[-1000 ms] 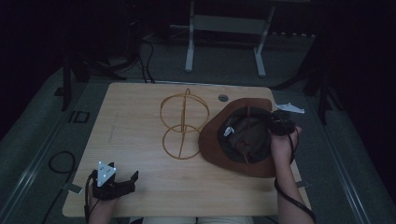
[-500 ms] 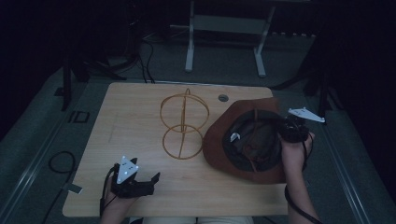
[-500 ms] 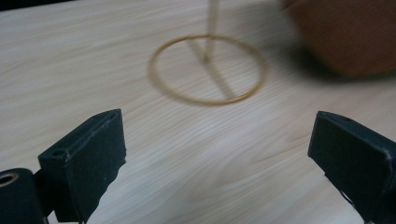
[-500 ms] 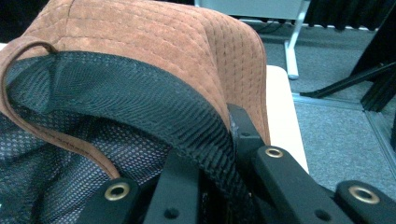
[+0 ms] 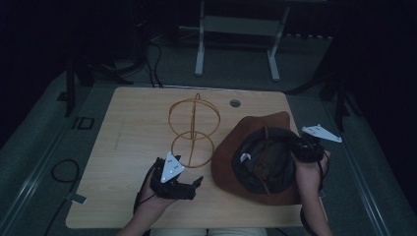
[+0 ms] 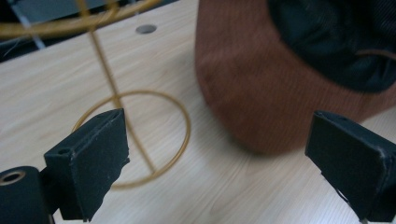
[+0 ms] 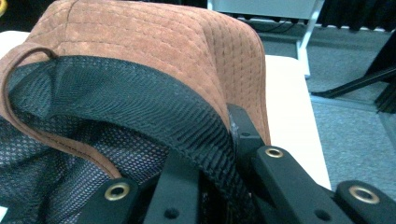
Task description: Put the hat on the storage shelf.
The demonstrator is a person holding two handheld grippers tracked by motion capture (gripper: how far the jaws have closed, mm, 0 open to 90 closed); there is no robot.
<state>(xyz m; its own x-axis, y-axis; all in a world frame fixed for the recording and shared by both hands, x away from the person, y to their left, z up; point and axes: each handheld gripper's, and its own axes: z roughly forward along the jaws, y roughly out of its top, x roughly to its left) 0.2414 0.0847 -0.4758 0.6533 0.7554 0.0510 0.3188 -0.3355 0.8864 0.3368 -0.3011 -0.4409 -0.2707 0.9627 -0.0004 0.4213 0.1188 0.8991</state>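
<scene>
Right gripper (image 5: 304,149) clamped on the hat (image 5: 255,162); left gripper (image 5: 189,186) hung spread wide.
The brown, quilted suede hat lay crown-down, black mesh lining up, on the pale wood-grain table (image 5: 128,142) beside a gold wire stand (image 5: 193,129); the room was dim, the floor grey.

Brown suede-like hat (image 5: 255,142) w/ black mesh lining, gold wire stand (image 5: 193,129), matt wood-look table (image 5: 133,128).
</scene>
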